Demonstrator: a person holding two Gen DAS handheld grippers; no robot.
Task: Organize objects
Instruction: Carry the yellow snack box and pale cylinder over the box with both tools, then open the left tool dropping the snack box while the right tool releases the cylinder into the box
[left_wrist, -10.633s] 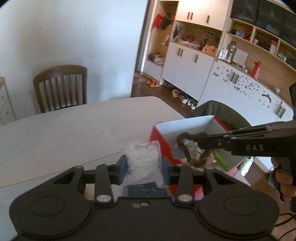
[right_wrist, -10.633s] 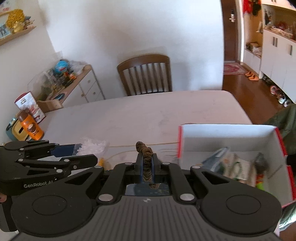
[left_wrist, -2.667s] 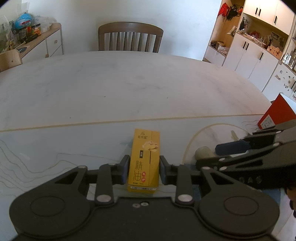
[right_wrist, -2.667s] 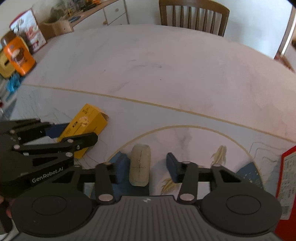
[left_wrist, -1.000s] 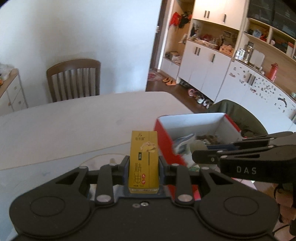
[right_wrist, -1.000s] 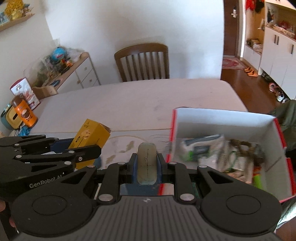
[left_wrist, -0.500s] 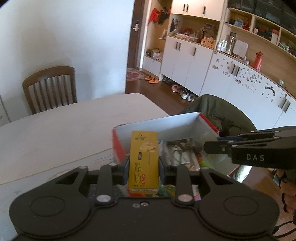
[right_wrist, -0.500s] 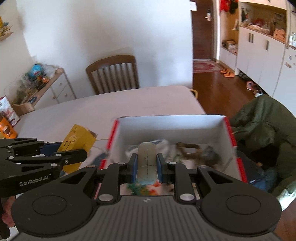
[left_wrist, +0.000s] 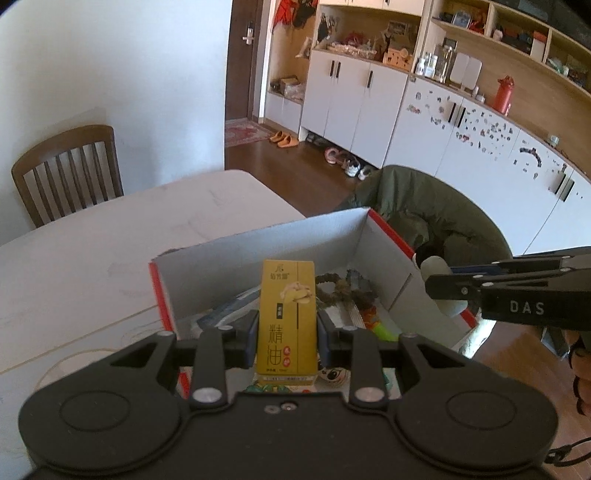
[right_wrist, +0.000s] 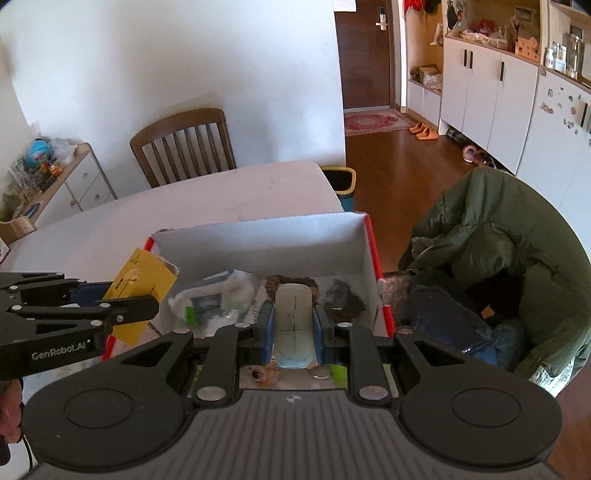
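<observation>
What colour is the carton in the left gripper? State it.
Yellow carton, best seen in the left wrist view.

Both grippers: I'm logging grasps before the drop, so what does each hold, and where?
Left gripper clamps the yellow carton by its long sides, low down. Right gripper pinches the pale oblong piece across its sides.

**Two wrist cameras looking down into one box**

Each camera is sitting just behind its own fingers, looking forward and slightly downward. The left one is facing the open box (left_wrist: 266, 240) from close range, with cabinets (left_wrist: 354, 96) beyond. The right one is looking into the same box (right_wrist: 258, 236) from nearby. Both are sharing the box, table (left_wrist: 92, 251), chair (right_wrist: 184, 144) and green coat (right_wrist: 517, 236).
</observation>
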